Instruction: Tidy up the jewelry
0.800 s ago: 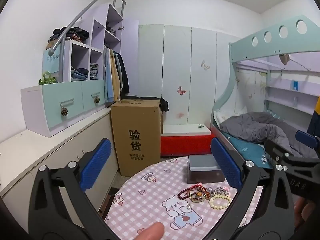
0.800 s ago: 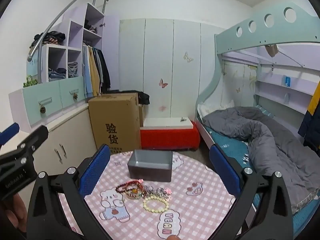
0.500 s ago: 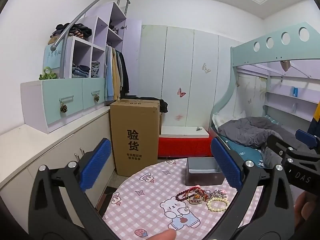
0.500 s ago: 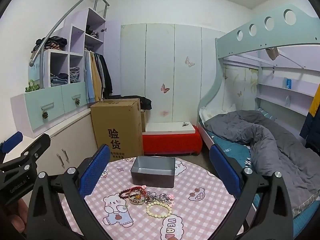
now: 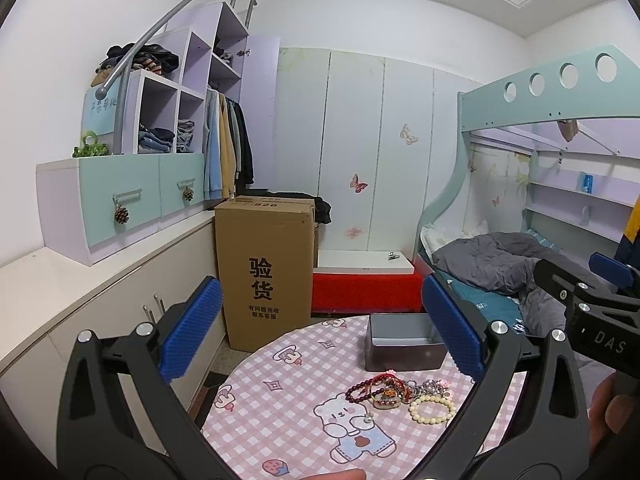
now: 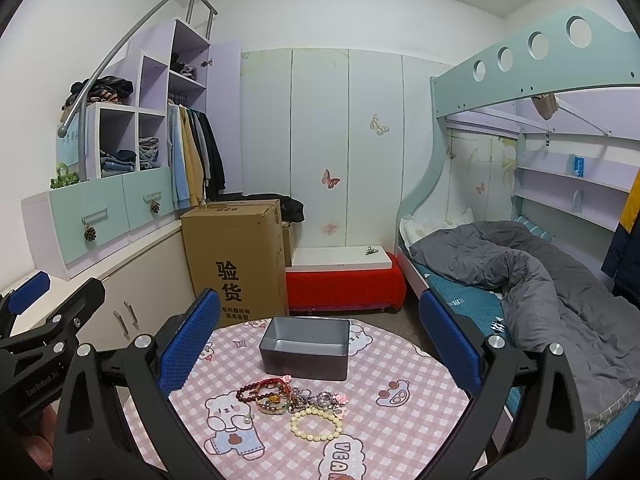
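1. Two grippers are over the round table (image 6: 420, 364), which carries a pink checked cloth with bear drawings. Both have the jaws wide apart and nothing is between the blue pads.
2. In the left wrist view the left gripper (image 5: 322, 334) fills the lower part of the frame. The right gripper (image 5: 600, 320) shows only at the right edge, as a black body with one blue pad, and part of a hand (image 5: 604, 412) is below it.
3. In the right wrist view the right gripper (image 6: 316, 338) is in the lower part of the frame. The left gripper (image 6: 36, 320) comes in at the left edge.
4. The jewelry (image 6: 292, 400) lies in a small heap at the lower centre of the right view, on the cloth. In the left view the same heap (image 5: 400, 394) is at the lower right, close to the right pad in the picture.
5. The pale bead bracelet (image 6: 316, 424) lies at the near edge of the heap, and a dark red one (image 6: 250, 394) at its left side.
6. The grey box (image 6: 306, 350) stands open behind the heap. The right view shows its whole inside; in the left view the blue pad covers its right corner (image 5: 400, 346).
7. The left view shows a fingertip (image 5: 340, 474) at the bottom edge.
8. Only the right view shows the full grey duvet (image 6: 540, 280) on the bed.
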Demonstrator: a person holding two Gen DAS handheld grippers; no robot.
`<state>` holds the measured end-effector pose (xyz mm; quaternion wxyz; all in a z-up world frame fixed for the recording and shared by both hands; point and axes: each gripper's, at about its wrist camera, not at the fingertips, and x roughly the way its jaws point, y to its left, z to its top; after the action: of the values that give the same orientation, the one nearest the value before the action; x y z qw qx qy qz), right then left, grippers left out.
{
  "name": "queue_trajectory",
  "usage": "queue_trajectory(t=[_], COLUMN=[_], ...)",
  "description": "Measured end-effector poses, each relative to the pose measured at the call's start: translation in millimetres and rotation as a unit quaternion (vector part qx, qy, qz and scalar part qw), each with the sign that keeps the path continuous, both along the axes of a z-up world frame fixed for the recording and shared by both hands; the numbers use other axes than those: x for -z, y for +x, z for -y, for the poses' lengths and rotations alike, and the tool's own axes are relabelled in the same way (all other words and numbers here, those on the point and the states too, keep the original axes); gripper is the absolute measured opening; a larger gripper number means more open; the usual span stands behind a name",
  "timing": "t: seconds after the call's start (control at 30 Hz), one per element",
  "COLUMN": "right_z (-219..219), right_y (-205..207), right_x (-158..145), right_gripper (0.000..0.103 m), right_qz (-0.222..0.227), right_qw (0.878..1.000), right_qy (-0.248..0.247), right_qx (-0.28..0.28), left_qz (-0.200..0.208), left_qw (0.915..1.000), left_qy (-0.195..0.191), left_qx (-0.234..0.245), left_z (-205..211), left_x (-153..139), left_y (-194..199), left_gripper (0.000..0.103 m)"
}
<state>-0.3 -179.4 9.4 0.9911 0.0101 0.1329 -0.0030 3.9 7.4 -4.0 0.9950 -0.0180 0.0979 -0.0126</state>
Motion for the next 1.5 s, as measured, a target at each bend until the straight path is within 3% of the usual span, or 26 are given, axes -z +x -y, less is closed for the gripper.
queue_trajectory(t=[0.5, 0.9, 1.1, 1.33, 1.5], right_z=[5, 14, 31, 50, 57], right_y=[3, 17, 33, 52, 61], right_x=[-1, 12, 54, 119, 145], right_gripper=[0.095, 0.095, 0.095, 0.095, 0.095], right_qz=[0.001, -0.017, -0.069, -0.159, -0.2], right_qw=[1.0, 1.0, 0.997, 0.987, 0.979], right_qy=[0.004, 0.007, 0.018, 0.032, 0.039], right_qx=[0.001, -0.002, 0.001, 0.007, 0.008], left_qz=[-0.002, -0.039, -0.112, -0.218, -0.256], left_qw=[1.0, 0.9992, 0.9934, 0.9738, 0.9627], left_qy=[-0.001, 0.004, 0.023, 0.057, 0.075], left_qx=[0.005, 0.003, 0.006, 0.032, 0.043], left_z=[6, 9, 13, 30, 40], left_x=[2, 26, 71, 144, 175], left_y=[3, 22, 50, 89, 113], left_gripper=[0.098, 0.098, 0.098, 0.098, 0.098])
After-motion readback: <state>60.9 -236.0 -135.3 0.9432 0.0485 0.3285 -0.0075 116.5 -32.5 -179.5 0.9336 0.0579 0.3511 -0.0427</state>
